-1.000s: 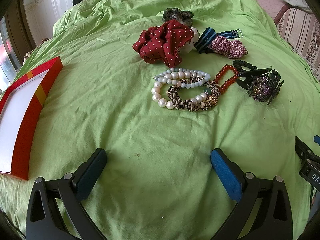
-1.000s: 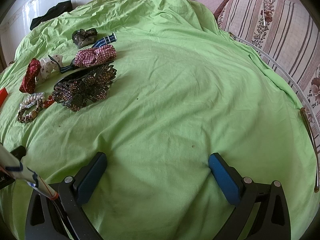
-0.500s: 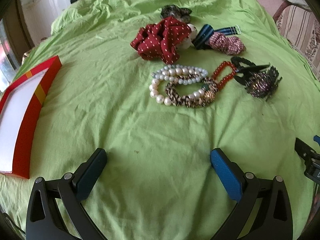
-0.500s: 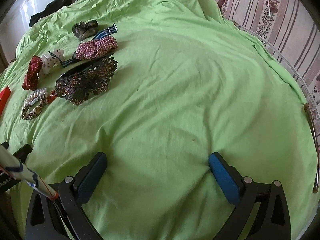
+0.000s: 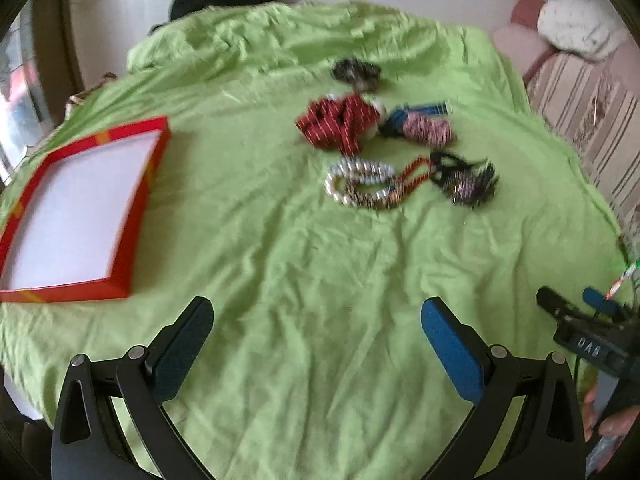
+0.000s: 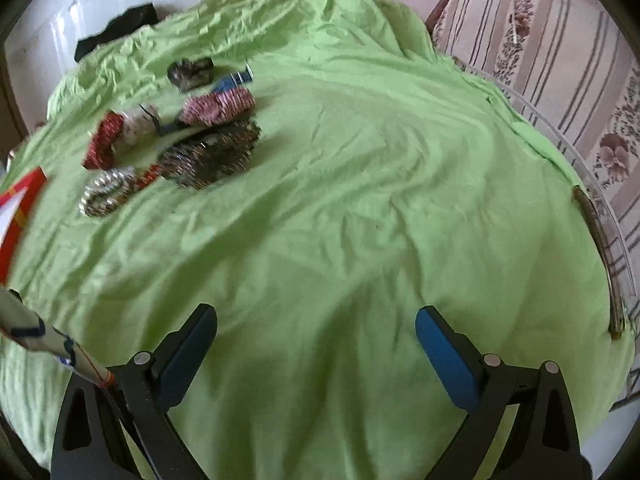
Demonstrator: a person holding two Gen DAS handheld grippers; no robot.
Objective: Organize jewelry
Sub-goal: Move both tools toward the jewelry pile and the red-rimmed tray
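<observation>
A heap of jewelry lies on the green cloth: pearl and leopard bracelets (image 5: 362, 184), a red bead bracelet (image 5: 416, 168), a dark rhinestone hair claw (image 5: 466, 184), a red dotted scrunchie (image 5: 340, 124), a plaid scrunchie (image 5: 428, 132) and a dark scrunchie (image 5: 354, 72). The same heap shows at upper left in the right wrist view, with the claw (image 6: 212, 154) and bracelets (image 6: 106, 192). A red box with a white inside (image 5: 80, 208) lies at the left. My left gripper (image 5: 316, 332) is open and empty, well short of the heap. My right gripper (image 6: 316, 340) is open and empty over bare cloth.
The green cloth (image 5: 280, 280) covers a round table. A striped floral sofa (image 6: 560, 80) stands at the right. A black garment (image 5: 224, 0) lies at the far edge. The right gripper's body (image 5: 588, 340) shows at the left view's right edge.
Both grippers have pulled back and risen, so the heap looks smaller and farther. More of the red box is now in the left wrist view. Both stay open.
</observation>
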